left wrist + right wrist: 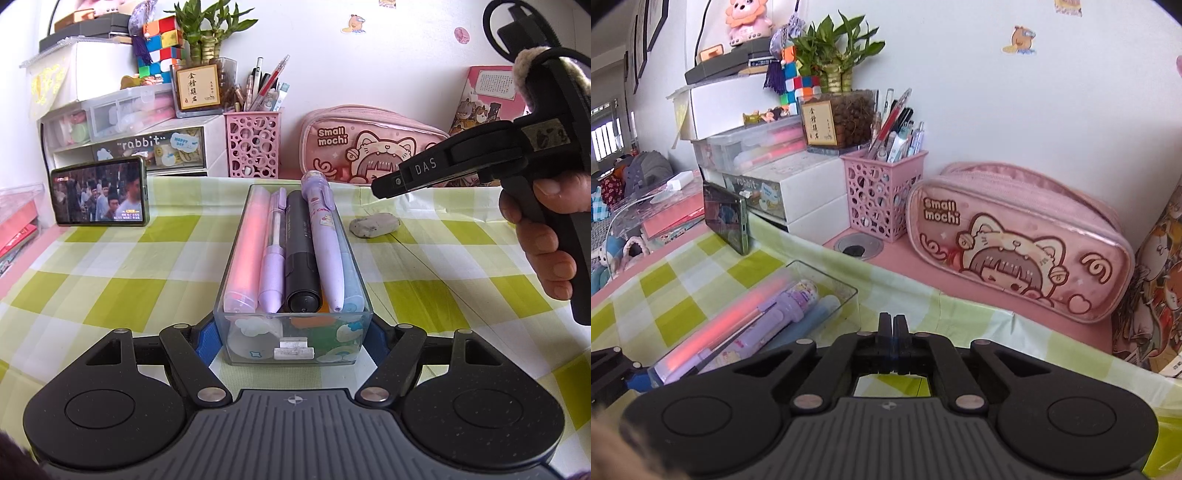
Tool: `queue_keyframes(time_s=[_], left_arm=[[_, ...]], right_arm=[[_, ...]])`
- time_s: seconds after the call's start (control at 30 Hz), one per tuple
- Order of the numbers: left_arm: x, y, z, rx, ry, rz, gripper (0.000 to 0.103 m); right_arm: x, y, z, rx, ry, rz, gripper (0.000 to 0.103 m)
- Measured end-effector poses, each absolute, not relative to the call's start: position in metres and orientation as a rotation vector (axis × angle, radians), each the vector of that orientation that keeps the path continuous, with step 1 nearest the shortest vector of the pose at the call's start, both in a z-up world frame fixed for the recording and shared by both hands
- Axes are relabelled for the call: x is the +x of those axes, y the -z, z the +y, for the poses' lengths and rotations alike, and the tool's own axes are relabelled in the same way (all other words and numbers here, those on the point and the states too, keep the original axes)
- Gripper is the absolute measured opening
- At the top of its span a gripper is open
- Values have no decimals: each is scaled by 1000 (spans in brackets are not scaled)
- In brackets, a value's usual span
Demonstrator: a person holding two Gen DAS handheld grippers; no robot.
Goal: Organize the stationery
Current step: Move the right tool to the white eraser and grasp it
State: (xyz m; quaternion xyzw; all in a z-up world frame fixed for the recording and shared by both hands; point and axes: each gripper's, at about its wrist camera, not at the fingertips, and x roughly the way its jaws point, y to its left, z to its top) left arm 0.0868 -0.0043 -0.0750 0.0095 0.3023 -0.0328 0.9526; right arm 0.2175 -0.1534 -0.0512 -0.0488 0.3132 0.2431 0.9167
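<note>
A clear plastic box [295,347] stands on the checked cloth, holding several pens: a pink highlighter [245,247], a lilac pen [273,251], a black marker [301,254], a purple cartoon pen [325,236] and a pale blue one [351,280]. My left gripper [293,334] has its blue-padded fingers [208,341] closed on the box's near end, one on each side. My right gripper [892,325] is shut and empty, held in the air right of the box [812,295]; it shows in the left wrist view [391,184] above a grey eraser [375,225] lying on the cloth.
A phone [99,192] leans at the back left, playing video. A pink pen holder [253,144], a pink "Small mochi" pencil case [369,144], white drawers [129,136] and a plant stand along the wall. A book [1152,295] stands at the right.
</note>
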Motion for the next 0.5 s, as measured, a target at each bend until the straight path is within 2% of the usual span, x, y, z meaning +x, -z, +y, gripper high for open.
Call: queue_keyframes(time_s=[0.1, 0.27, 0.37, 0.5], left_arm=[[87, 75, -4, 20, 66, 614, 73], [87, 75, -4, 19, 66, 614, 73], [87, 75, -4, 20, 66, 614, 73], [87, 75, -4, 23, 66, 615, 73]], right_arm=[[234, 58, -171, 24, -471, 722, 34], [249, 76, -187, 141, -441, 818, 58], [255, 81, -187, 182, -468, 823, 64], [251, 79, -169, 84, -484, 804, 62]])
